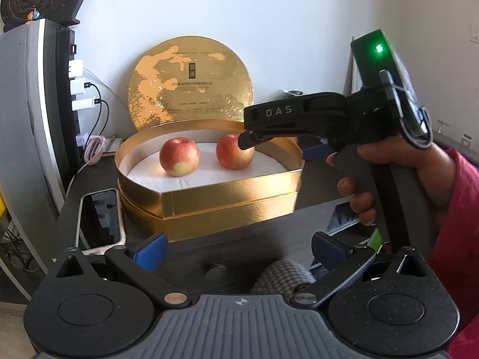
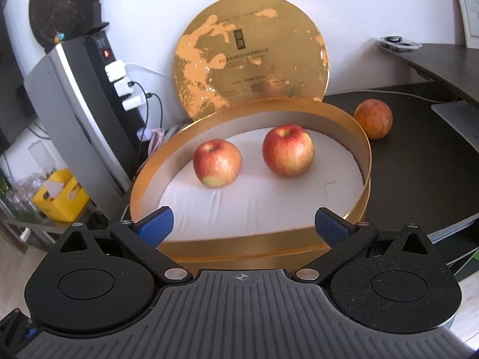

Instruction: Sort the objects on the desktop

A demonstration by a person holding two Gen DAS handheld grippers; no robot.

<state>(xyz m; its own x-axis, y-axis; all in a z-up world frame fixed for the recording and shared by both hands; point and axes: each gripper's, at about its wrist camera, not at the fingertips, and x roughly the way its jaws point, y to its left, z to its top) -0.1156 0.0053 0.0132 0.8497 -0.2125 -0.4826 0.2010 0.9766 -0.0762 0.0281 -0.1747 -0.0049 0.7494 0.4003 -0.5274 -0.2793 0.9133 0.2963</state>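
Here, a desk-sorting session caught midway, with everything placed relative to the round gold cardboard box (image 2: 356, 146).

Box: open, white-lined, standing on the dark desk (image 2: 419, 179); its round gold lid (image 2: 251, 56) leans upright against the wall just behind it.

In the box: two red-and-yellow apples (image 2: 217, 163) (image 2: 288, 150), sitting apart on the lining, stem dimples up, so their axes stand roughly vertical.

Outside the box: a third red-orange apple (image 2: 373, 118) on the desk, just beyond the box's far right rim. Its stem end is not clear, so its pointing cannot be told.

Right gripper (image 2: 244, 224): blue pads spread wide, holding nothing, hovering at the box's near rim.

Left gripper (image 1: 238, 248): likewise spread and empty, low over the desk in front of the box.

Beside the box: a phone in a pale case (image 1: 100, 218), lying flat at its left.

Step in hand, as judged: fruit is going into the box, two apples in and one to go.

Next move calls for: reaching the right gripper past the far right rim, closing on the round apple at its widest girth, then lifting it clear over the wall.
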